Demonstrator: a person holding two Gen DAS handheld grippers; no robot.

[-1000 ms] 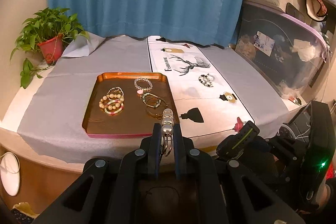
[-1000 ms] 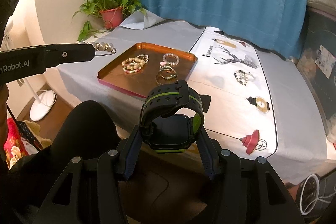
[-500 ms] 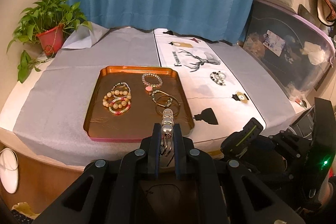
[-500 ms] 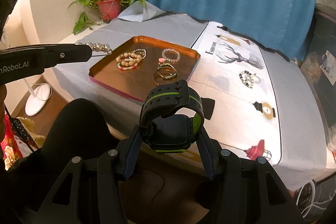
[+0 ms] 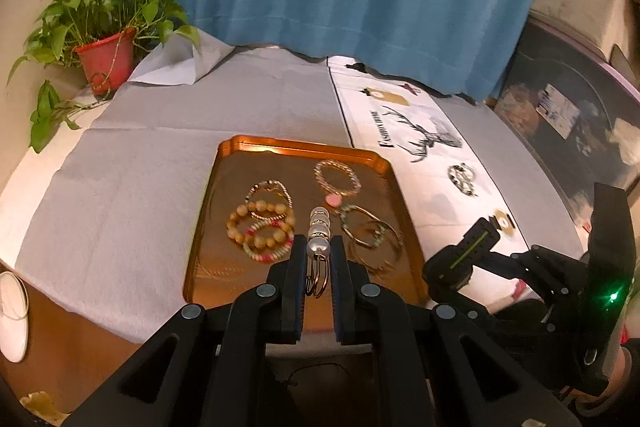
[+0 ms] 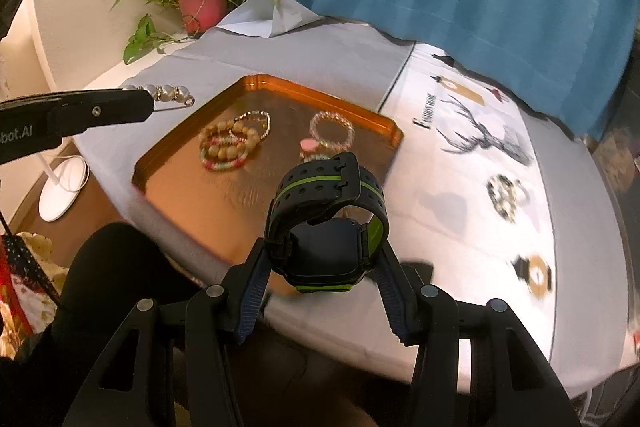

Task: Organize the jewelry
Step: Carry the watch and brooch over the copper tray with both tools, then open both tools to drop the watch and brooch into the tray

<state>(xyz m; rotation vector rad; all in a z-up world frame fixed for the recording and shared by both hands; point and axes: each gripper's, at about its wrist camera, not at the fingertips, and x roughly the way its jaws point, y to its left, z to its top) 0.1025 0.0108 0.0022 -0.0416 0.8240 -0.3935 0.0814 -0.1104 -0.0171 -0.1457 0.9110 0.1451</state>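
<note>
Both grippers closer over the copper tray (image 5: 224, 163) than a second ago, grips unchanged.

Left gripper (image 5: 318, 255) clamped nearly shut on a pearl bangle (image 5: 318, 227), pearls jutting past the tips above the tray's near half. Right gripper (image 6: 326, 247) half-spread, pressing a black watch with green stripe (image 6: 328, 195). Only in the right view: bangle's thin wire from the side. Only in the left: gold bangles (image 5: 370, 233) unblocked. Black-and-white bracelet (image 6: 506, 193) out on the printed runner (image 6: 460, 163).
</note>
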